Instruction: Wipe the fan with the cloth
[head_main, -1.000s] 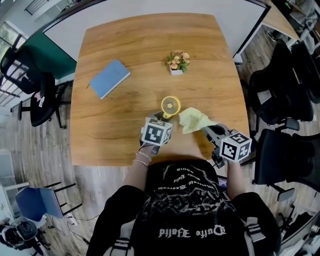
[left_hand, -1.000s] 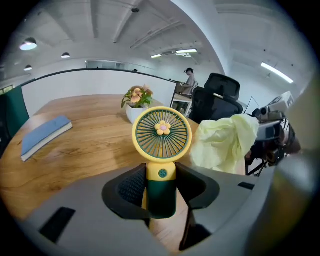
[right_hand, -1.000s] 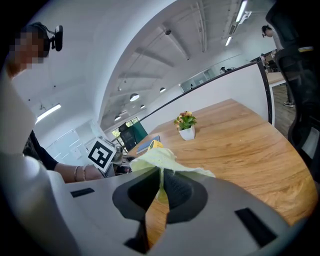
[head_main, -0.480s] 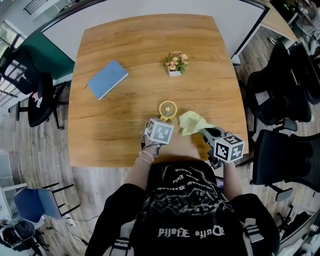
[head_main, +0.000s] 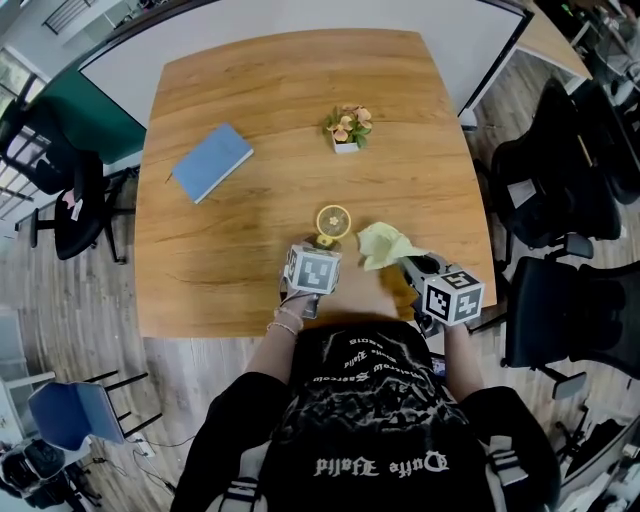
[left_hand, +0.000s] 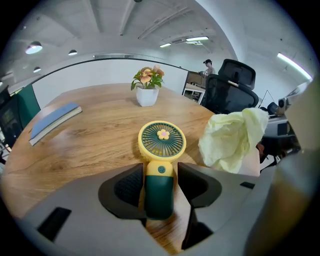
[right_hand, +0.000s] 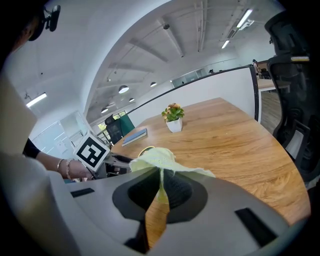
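Left gripper (left_hand: 161, 172) jaws just eased open, fan (left_hand: 161, 141) handle loose between them, on table (left_hand: 100, 135). My right gripper (right_hand: 160, 185) pinching yellow cloth (right_hand: 152, 159) tight.

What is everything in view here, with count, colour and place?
Table: one, wooden, centre.
Fan: one, yellow head, dark green handle, near the table's front edge.
Cloth: one, pale yellow, right of the fan.
Notebook: one, blue, table's left.
Flower pot: one, white, pink flowers, table's far side.
Office chairs: several, black, around the table.
Left claw: one, grey, jaws have just been opening, apart round the fan's handle.
Right claw: one, grey, shut on the cloth.
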